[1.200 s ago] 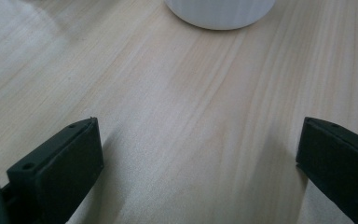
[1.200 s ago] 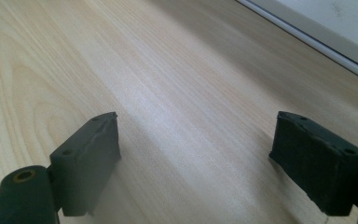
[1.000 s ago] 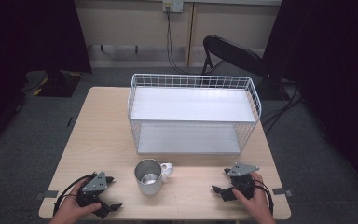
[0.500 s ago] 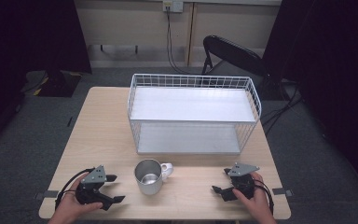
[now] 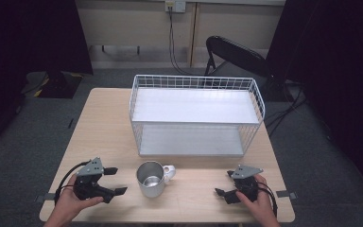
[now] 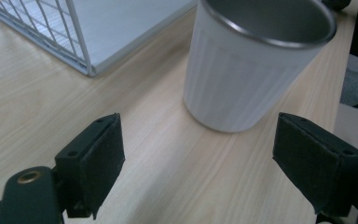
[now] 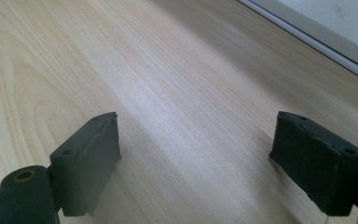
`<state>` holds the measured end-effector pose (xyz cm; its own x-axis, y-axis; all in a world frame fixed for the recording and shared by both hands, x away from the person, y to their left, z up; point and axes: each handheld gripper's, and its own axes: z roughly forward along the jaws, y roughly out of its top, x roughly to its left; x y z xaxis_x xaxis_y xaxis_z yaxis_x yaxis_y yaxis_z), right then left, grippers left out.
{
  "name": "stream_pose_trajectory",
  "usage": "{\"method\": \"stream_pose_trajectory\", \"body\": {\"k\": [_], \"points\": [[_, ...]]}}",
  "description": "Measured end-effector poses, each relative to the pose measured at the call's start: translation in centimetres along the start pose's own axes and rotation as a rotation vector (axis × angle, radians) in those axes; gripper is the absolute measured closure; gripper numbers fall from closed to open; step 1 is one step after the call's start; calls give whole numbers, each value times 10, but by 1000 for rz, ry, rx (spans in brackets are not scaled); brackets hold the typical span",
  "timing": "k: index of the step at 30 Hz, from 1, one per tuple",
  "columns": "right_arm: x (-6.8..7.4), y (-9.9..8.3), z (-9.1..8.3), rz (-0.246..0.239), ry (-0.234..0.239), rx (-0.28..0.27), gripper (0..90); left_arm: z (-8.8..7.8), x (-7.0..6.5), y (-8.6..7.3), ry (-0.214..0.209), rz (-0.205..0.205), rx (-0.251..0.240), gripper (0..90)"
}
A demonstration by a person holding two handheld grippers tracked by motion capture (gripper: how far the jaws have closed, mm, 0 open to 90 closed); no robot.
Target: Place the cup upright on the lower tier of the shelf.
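A white mug point(image 5: 150, 180) with a metal inside stands upright on the wooden table point(image 5: 108, 127), its handle pointing right. My left gripper point(image 5: 116, 180) hangs just left of it, jaws aimed at it and open. They have just been closing slightly, with nothing between them. In the left gripper view the mug point(image 6: 251, 79) stands a little beyond the gripper point(image 6: 198, 163). My right gripper point(image 5: 223, 183) rests to the right of the mug, open, and in its own view this gripper point(image 7: 196, 158) has bare wood between the jaws.
A white wire basket point(image 5: 196, 124) with an empty white floor takes up the far half of the table; its corner point(image 6: 79, 46) is seen in the left gripper view. A black folding chair point(image 5: 236, 54) stands behind the table. Dark curtains flank the room.
My left gripper has lifted off the table and swung its jaws toward the mug. The right gripper and the mug have stayed put.
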<state>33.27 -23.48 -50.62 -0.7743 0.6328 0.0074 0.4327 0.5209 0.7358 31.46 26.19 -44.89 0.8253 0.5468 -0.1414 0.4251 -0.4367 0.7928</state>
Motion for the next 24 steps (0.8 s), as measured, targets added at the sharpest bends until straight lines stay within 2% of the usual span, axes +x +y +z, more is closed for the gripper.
{"method": "stream_pose_trajectory", "body": {"k": [7,15,19,24], "points": [[0,0,0,0,0,0,144,5,-5,15,-11,12,1,161],[0,0,0,0,0,0,144,5,-8,35,2,32,19,161],[0,0,0,0,0,0,144,4,-7,43,9,22,27,162],[0,0,0,0,0,0,144,2,-8,52,12,6,15,162]]}}
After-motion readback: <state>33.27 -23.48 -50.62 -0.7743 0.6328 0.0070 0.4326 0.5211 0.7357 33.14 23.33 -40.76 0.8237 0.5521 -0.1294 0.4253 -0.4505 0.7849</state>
